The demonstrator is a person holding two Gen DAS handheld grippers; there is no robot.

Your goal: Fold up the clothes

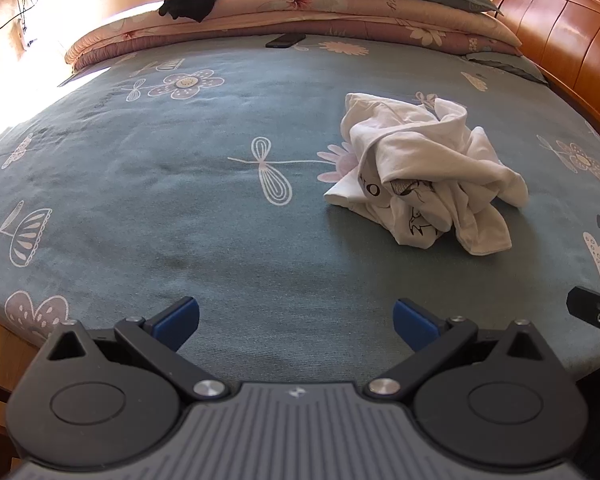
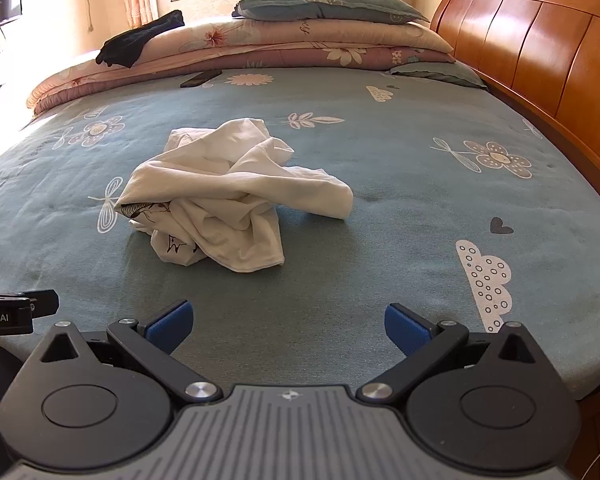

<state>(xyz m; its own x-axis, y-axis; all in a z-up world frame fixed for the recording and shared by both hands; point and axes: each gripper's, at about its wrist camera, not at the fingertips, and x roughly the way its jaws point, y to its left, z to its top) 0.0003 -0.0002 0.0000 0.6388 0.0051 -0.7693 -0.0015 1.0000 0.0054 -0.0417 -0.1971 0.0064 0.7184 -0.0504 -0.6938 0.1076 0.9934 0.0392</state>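
Note:
A white T-shirt with a black line print lies crumpled in a heap on the blue-green flowered bedsheet. In the right wrist view the same T-shirt sits ahead and left of centre. My left gripper hovers over the near edge of the bed, open, with nothing between its blue pads; the shirt is ahead and to its right. My right gripper is also open and empty, a short way back from the shirt. Part of the other gripper shows at each view's side edge.
Folded pink quilts with a grey-green pillow are stacked at the far side. A black garment lies on the quilts. A dark phone rests on the sheet near them. A wooden headboard runs along the right.

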